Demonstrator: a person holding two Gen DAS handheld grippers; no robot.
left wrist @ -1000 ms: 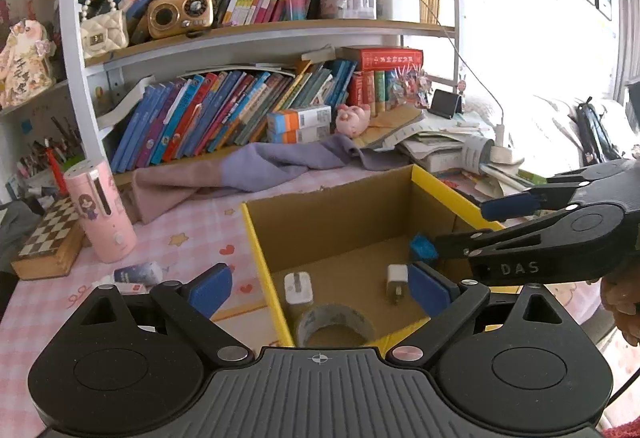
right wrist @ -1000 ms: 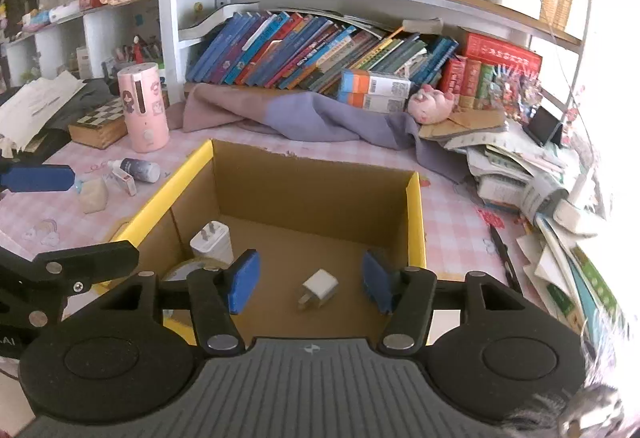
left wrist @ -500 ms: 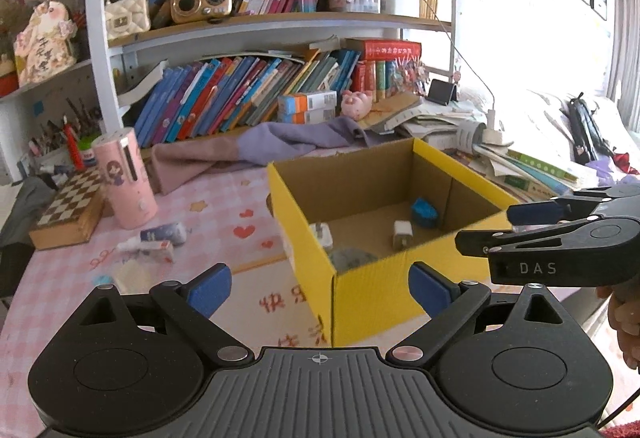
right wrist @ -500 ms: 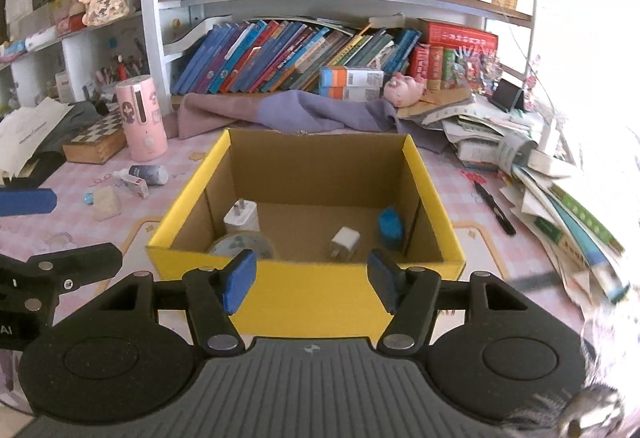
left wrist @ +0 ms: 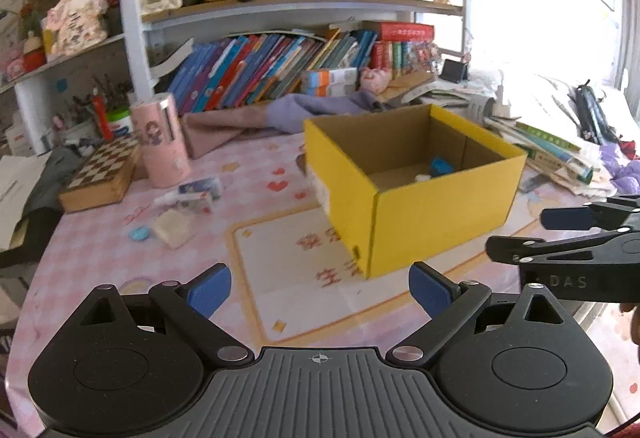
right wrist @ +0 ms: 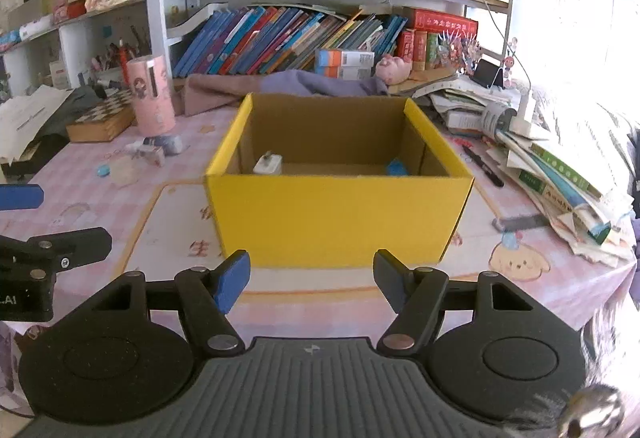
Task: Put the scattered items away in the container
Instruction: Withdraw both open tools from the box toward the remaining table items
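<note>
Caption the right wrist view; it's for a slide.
Open right gripper faces yellow box holding a charger.

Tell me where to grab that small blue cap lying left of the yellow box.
Grip the blue cap across its rim, coming straight down with the open left gripper. It looks like a low disc lying flat on the tablecloth, so its sides offer little; blur hides detail.

Matte black plastic bodies on left gripper [left wrist: 319, 289] and right gripper [right wrist: 311, 275], each with two round housings and a ribbed grey centre plate (small crosshair mark). Blue pads [left wrist: 209, 290] on black linkage fingers, silver pivot screws. White "DAS" lettering on one side plate. Skin sliver at frame edge.
</note>
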